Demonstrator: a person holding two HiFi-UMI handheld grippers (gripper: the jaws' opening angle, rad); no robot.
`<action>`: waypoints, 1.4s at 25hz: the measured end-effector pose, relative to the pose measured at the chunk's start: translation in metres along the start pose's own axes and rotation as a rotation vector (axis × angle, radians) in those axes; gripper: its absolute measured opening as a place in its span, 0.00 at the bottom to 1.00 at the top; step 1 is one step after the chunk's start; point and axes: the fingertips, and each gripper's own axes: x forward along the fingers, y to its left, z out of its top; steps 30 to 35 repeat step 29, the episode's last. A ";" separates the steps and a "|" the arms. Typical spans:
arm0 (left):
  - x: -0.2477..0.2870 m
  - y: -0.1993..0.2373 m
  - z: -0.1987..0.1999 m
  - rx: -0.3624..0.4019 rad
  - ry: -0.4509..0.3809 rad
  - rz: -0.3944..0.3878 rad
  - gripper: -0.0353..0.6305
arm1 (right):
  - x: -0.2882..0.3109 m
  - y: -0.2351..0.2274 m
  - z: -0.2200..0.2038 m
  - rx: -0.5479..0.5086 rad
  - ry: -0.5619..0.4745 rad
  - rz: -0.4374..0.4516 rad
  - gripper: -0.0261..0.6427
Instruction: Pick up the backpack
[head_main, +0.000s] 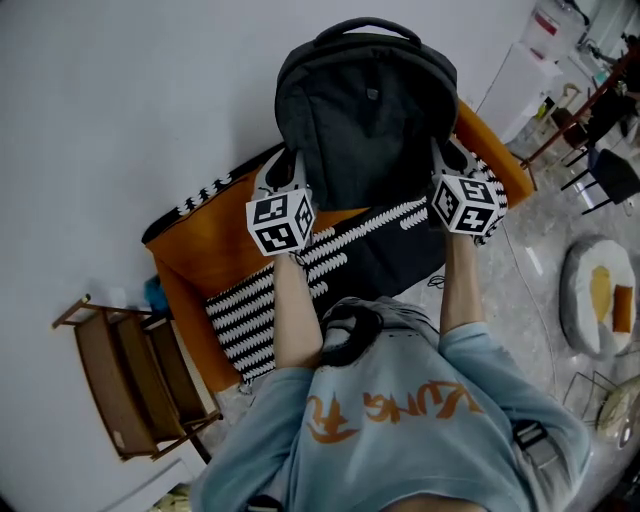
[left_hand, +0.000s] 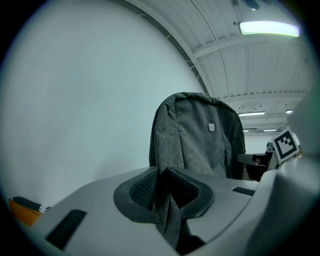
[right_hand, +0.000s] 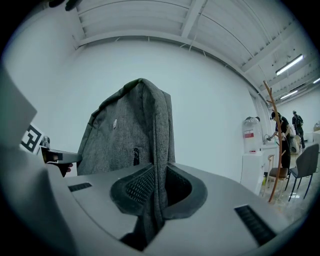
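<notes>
A dark grey backpack (head_main: 365, 110) hangs upright in front of the white wall, above an orange sofa (head_main: 190, 255). My left gripper (head_main: 290, 175) pinches the fabric of the backpack's (left_hand: 195, 135) left edge between its pads. My right gripper (head_main: 447, 160) is clamped on a fold of grey fabric at the backpack's (right_hand: 130, 130) right edge. Both grippers point level at the bag. In each gripper view the cloth runs down through the closed jaws. The bag's top handle (head_main: 365, 25) stands free.
A black-and-white striped cushion (head_main: 300, 270) lies on the sofa below the bag. A wooden side rack (head_main: 130, 380) stands at the left. At the right are a white cabinet (head_main: 520, 85), chairs (head_main: 600, 170) and a round floor cushion (head_main: 597, 295). People stand far right in the right gripper view.
</notes>
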 end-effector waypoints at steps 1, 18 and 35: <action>0.000 -0.001 0.001 -0.001 -0.003 -0.003 0.16 | 0.000 -0.001 0.001 0.002 -0.001 -0.001 0.09; 0.004 -0.010 0.006 -0.021 -0.015 -0.032 0.15 | -0.009 -0.009 0.005 0.026 0.002 -0.024 0.09; 0.006 -0.014 0.005 -0.036 -0.016 -0.046 0.15 | -0.017 -0.012 0.007 0.015 0.008 -0.040 0.09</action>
